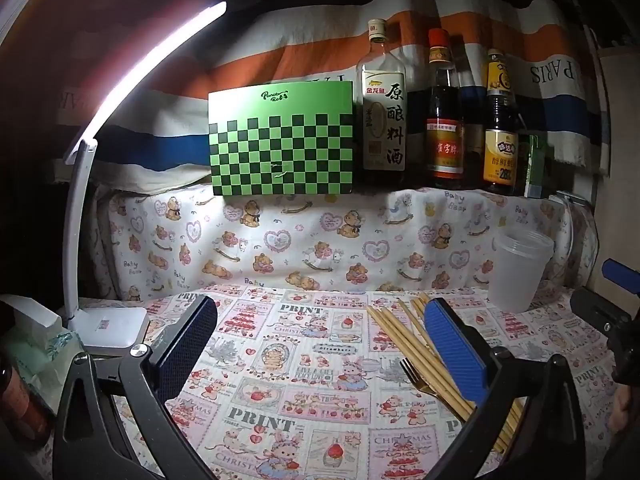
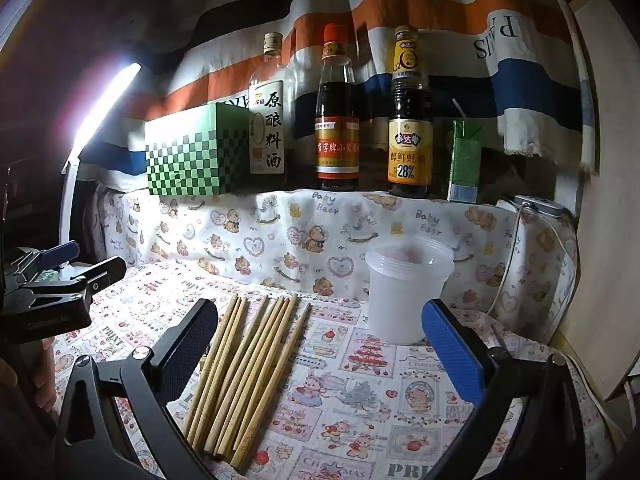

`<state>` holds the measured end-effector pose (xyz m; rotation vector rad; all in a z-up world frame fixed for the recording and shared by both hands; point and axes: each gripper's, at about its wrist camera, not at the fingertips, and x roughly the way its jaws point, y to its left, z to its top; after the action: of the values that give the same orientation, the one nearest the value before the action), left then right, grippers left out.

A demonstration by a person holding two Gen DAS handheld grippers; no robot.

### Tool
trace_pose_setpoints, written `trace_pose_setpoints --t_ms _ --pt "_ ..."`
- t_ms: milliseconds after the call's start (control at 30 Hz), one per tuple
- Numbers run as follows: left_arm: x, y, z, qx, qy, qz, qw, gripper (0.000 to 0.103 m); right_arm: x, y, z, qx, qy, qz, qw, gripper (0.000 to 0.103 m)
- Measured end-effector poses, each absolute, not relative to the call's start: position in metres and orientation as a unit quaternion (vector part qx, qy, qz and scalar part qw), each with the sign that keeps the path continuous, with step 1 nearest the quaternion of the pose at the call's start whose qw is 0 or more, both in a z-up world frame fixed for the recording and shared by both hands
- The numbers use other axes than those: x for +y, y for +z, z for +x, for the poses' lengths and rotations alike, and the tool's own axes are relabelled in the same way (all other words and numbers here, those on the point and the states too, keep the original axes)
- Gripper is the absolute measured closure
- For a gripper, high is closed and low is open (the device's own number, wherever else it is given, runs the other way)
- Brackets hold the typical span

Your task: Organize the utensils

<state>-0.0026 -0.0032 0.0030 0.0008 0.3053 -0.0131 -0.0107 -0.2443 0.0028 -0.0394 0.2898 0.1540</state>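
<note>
Several bamboo chopsticks (image 2: 244, 376) lie in a loose bundle on the printed tablecloth (image 2: 360, 392), just right of my right gripper's left finger. My right gripper (image 2: 320, 348) is open and empty above them. A translucent plastic cup (image 2: 404, 292) stands upright behind its right finger. In the left wrist view the chopsticks (image 1: 416, 352) and a gold fork (image 1: 418, 378) lie by the right finger of my left gripper (image 1: 320, 344), which is open and empty. The cup (image 1: 518, 276) stands at the right there.
A raised ledge at the back holds a green checkered box (image 1: 282, 144), three sauce bottles (image 1: 444, 120) and a green carton (image 2: 466, 160). A white desk lamp (image 1: 104, 324) stands at the left. The right gripper shows at the right edge (image 1: 608, 320).
</note>
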Motion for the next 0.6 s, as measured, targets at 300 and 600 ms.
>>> trace_pose_setpoints --t_ms 300,600 --pt "-0.0009 0.0018 -0.0026 0.151 -0.003 0.0 0.989 0.0 -0.2439 0.0033 -0.0169 0.144 0.075 -0.02 0.986 0.0" --pt "0.0004 0.0015 -0.0021 0.151 -0.002 0.0 0.989 0.0 -0.2431 0.0031 -0.0135 0.148 0.077 -0.022 0.986 0.0"
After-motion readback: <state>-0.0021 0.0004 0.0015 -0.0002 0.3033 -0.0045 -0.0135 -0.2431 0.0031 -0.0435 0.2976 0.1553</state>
